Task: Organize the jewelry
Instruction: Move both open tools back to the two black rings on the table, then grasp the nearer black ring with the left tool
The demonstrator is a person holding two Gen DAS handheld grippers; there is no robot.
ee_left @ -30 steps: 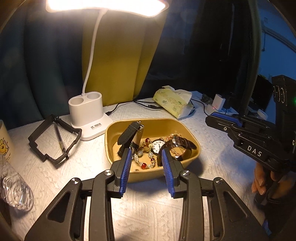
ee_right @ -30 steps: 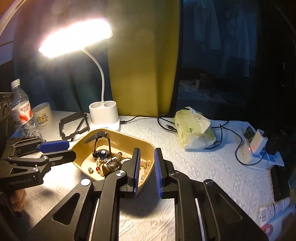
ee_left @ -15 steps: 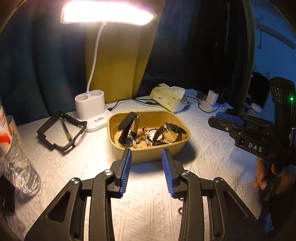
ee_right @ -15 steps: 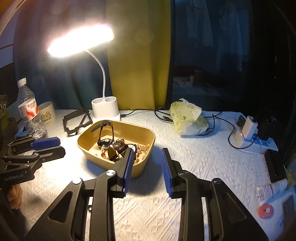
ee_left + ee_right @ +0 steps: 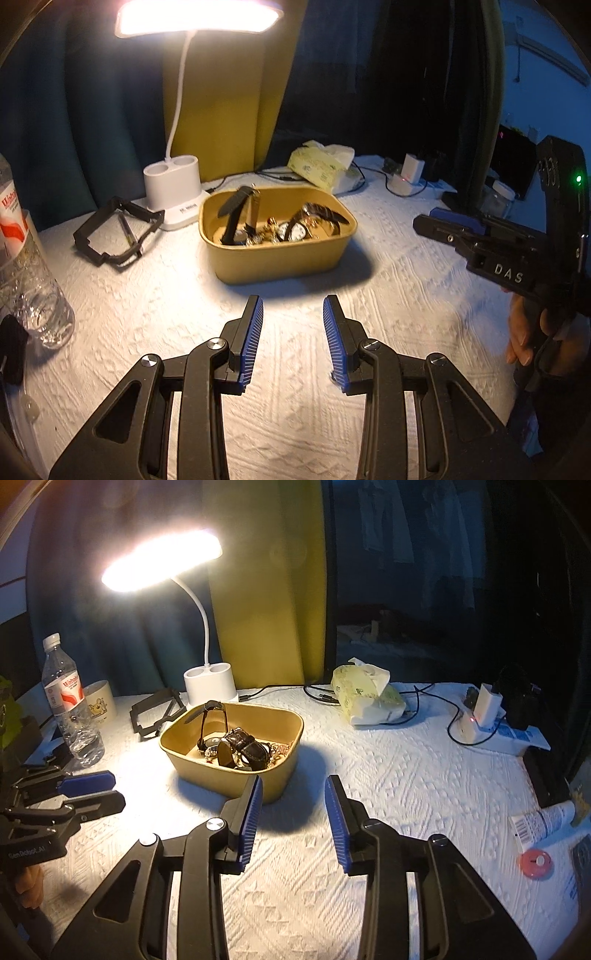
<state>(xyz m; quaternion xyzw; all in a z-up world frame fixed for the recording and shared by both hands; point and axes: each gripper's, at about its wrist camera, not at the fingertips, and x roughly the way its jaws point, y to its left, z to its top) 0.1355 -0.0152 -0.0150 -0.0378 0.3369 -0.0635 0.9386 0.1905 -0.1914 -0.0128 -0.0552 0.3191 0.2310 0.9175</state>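
The left gripper (image 5: 293, 338) is being held spread and empty above the white cloth, and the yellow tray (image 5: 280, 258) of watches and beads is being seen straight ahead of it, apart from its tips. The tray's long axis is lying crosswise. The right gripper (image 5: 293, 819), likewise spread with nothing between its jaws, is being held with the tray (image 5: 273, 775) ahead and leftward; it is judged nearer.
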